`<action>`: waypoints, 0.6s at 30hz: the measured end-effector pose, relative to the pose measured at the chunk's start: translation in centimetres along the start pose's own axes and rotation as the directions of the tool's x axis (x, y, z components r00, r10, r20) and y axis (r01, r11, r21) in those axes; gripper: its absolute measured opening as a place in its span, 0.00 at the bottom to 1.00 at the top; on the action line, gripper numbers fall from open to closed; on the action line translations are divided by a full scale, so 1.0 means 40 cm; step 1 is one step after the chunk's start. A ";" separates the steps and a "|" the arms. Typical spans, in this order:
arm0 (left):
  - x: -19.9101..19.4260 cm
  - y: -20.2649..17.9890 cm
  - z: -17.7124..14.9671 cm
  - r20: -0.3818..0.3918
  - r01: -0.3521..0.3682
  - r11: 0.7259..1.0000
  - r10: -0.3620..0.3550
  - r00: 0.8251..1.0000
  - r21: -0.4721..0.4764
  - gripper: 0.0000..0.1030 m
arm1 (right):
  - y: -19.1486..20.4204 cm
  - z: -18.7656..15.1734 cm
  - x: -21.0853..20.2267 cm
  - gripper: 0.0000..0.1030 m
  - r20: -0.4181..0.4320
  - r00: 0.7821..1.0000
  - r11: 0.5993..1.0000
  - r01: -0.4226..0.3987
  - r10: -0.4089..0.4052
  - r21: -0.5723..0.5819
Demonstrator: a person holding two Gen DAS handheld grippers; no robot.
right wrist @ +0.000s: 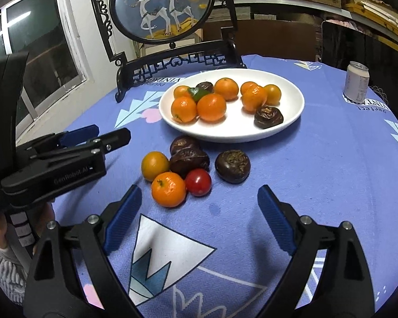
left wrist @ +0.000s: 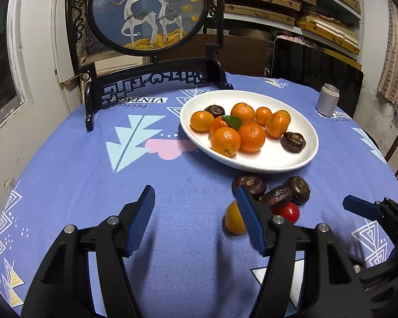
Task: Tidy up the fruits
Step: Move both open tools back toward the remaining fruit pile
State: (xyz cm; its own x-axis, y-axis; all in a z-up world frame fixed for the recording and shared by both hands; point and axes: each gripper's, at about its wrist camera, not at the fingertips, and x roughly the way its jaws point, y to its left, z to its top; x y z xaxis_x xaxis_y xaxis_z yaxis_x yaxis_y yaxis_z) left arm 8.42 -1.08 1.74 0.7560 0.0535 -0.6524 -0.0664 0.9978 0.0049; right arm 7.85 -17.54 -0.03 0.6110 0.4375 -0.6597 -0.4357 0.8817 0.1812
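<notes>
A white oval plate (left wrist: 278,163) (right wrist: 291,95) holds several oranges and two dark water chestnuts. In front of it on the blue cloth lie three dark chestnuts (right wrist: 233,166), a red tomato (right wrist: 198,182) (left wrist: 289,212), a yellow-orange fruit (right wrist: 155,165) (left wrist: 233,218) and an orange (right wrist: 168,189). My left gripper (left wrist: 195,221) is open and empty, left of this loose pile. My right gripper (right wrist: 199,212) is open and empty, just in front of the orange and tomato. The left gripper's body (right wrist: 66,156) shows at the left of the right wrist view.
A black carved stand with a round deer picture (left wrist: 148,10) stands at the table's back left. A drink can (left wrist: 327,100) (right wrist: 357,82) stands at the back right. A dark panel (left wrist: 318,61) and shelves lie behind the table.
</notes>
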 end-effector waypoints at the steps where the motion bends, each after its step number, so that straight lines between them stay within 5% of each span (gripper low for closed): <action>1: 0.000 0.000 0.001 0.000 -0.002 1.000 0.002 1.000 0.001 0.63 | 0.002 -0.001 0.002 0.88 -0.002 1.000 1.000 0.000 0.000 -0.001; 10: -0.009 0.014 0.009 0.015 -0.011 1.000 0.011 1.000 -0.003 0.63 | 0.054 -0.016 0.029 0.81 -0.012 1.000 0.998 -0.019 0.018 -0.061; 18: 0.017 0.094 0.023 -0.036 -0.021 0.991 0.017 0.999 -0.133 0.62 | 0.083 -0.020 0.066 0.68 -0.053 0.998 0.995 -0.038 0.033 -0.094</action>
State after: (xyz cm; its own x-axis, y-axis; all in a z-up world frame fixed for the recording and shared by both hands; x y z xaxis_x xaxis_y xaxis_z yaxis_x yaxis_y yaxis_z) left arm 9.27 2.75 2.00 0.7312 0.0685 -0.6788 -0.1682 0.9823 -0.0820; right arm 7.47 -13.60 -1.77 0.5603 0.4568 -0.6909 -0.5191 0.8437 0.1369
